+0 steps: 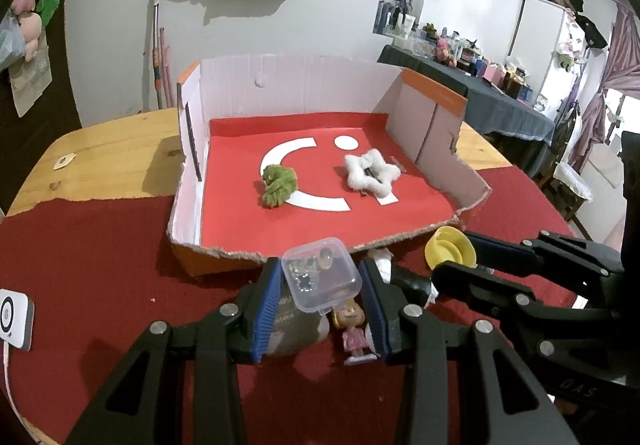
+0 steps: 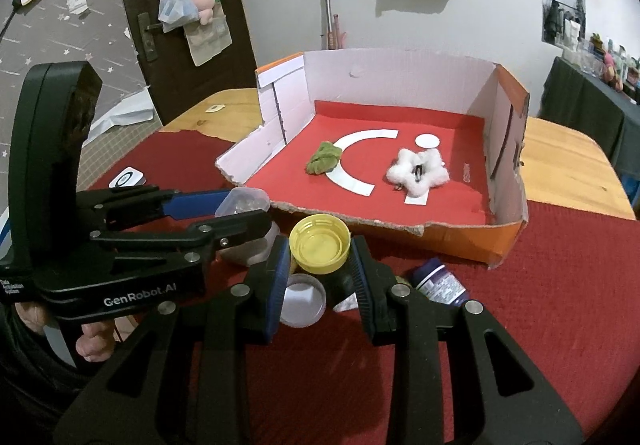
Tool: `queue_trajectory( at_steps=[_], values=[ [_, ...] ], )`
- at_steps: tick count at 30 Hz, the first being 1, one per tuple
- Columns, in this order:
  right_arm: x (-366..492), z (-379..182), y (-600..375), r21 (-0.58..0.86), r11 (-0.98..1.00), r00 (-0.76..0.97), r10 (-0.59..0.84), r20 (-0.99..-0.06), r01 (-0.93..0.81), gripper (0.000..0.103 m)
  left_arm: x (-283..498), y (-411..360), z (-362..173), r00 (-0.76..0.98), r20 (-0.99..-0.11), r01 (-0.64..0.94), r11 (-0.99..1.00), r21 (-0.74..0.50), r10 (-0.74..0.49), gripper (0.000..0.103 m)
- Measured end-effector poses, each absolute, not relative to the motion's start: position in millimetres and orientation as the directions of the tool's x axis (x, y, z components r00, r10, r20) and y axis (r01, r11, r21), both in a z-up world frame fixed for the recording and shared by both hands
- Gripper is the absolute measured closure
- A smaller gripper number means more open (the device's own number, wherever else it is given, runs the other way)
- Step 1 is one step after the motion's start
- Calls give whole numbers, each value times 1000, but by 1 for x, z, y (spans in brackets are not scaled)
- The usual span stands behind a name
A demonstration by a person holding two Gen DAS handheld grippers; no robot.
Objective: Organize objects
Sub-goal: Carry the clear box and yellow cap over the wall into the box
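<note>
My left gripper (image 1: 320, 281) is shut on a small clear plastic box (image 1: 320, 279) with dark bits inside, held above the red cloth just short of the cardboard tray (image 1: 188, 181). My right gripper (image 2: 320, 249) is shut on a yellow bottle cap (image 2: 320, 243), close beside the left one; the cap (image 1: 450, 251) shows at the right of the left wrist view, and the clear box (image 2: 242, 205) at the left of the right wrist view. Inside the tray lie a green fuzzy clip (image 1: 278, 185) and a white fluffy star clip (image 1: 372, 173).
On the cloth under the grippers lie a small doll figure (image 1: 354, 329), a grey pouch (image 1: 292, 329), a round clear lid (image 2: 302, 305) and a purple-labelled bottle (image 2: 438, 285). A white device (image 1: 14, 317) sits at the left. The tray's front wall (image 2: 400, 233) is low and torn.
</note>
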State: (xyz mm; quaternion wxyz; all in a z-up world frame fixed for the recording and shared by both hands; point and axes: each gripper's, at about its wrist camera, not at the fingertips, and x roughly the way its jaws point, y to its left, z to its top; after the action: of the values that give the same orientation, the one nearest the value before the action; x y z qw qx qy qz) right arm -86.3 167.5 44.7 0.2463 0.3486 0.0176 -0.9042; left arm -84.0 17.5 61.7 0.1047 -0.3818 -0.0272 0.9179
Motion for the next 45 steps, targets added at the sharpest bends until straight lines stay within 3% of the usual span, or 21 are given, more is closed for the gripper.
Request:
queue_trajectory(
  at_steps=[21,45],
  values=[
    [-140,53,171,146,-891,-613,-406,-677,430,74,-141,10,65,-650,-728,-158,-976,-150,217,61],
    [-197,16,171,175,-904,-505,-369,-781,389,74,-188,9,32,-537,-809,-177,-970,-168,238,61]
  ],
)
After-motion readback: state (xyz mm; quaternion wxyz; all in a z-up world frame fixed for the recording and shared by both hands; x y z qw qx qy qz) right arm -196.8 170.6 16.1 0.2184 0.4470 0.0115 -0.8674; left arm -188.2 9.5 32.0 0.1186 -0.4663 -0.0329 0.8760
